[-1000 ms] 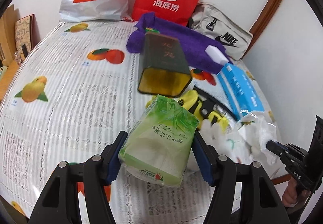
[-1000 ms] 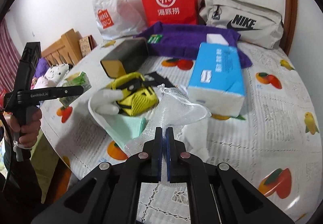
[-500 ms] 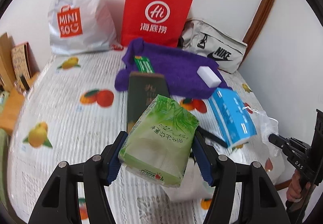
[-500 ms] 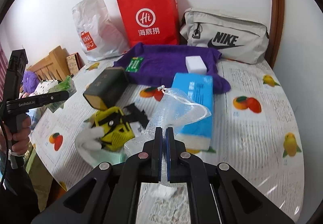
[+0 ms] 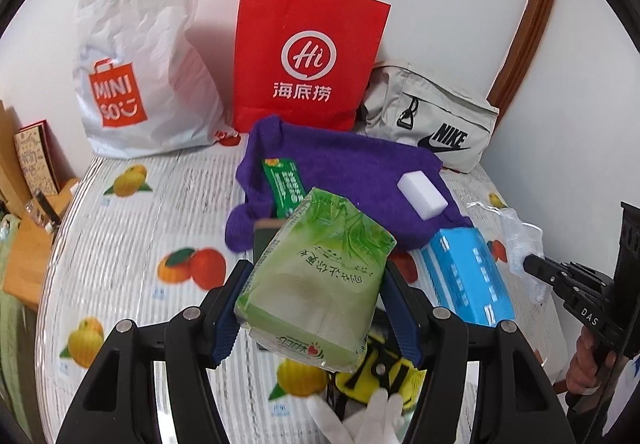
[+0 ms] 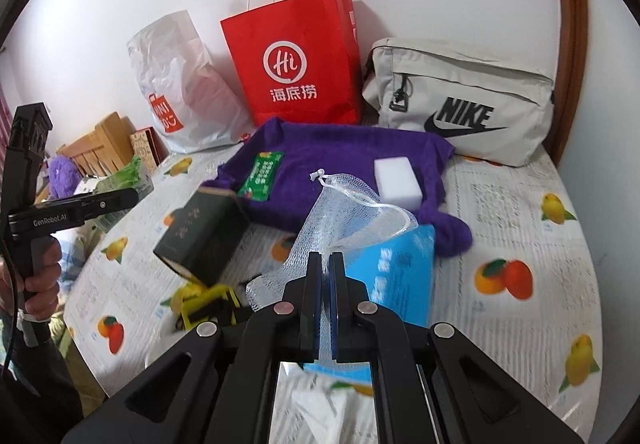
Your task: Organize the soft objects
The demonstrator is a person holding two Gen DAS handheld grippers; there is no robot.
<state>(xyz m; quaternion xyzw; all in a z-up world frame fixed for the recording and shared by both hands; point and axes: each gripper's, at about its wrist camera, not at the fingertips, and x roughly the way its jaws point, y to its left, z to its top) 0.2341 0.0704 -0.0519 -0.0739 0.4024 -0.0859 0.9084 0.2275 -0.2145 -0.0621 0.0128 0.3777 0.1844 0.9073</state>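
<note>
My left gripper (image 5: 312,308) is shut on a green tissue pack (image 5: 316,276) and holds it above the table. My right gripper (image 6: 326,272) is shut on a white mesh bag (image 6: 352,212), lifted off the table; the same bag (image 5: 520,240) hangs from it at the right of the left wrist view. A purple towel (image 6: 340,152) lies behind, with a white sponge (image 6: 398,178) and a green packet (image 6: 262,176) on it. A blue tissue pack (image 6: 400,276) lies just past the right gripper. A white glove (image 5: 360,420) and a yellow pouch (image 5: 384,376) lie under the left gripper.
A dark box (image 6: 200,236) lies on its side left of the mesh bag. A red paper bag (image 6: 296,60), a white Miniso bag (image 5: 132,60) and a grey Nike bag (image 6: 460,108) stand against the back wall. The table (image 6: 520,204) has a fruit-print cloth.
Both grippers have risen and drawn back from the table with their loads. The green pack and mesh bag are higher, and more of the back wall shows.
</note>
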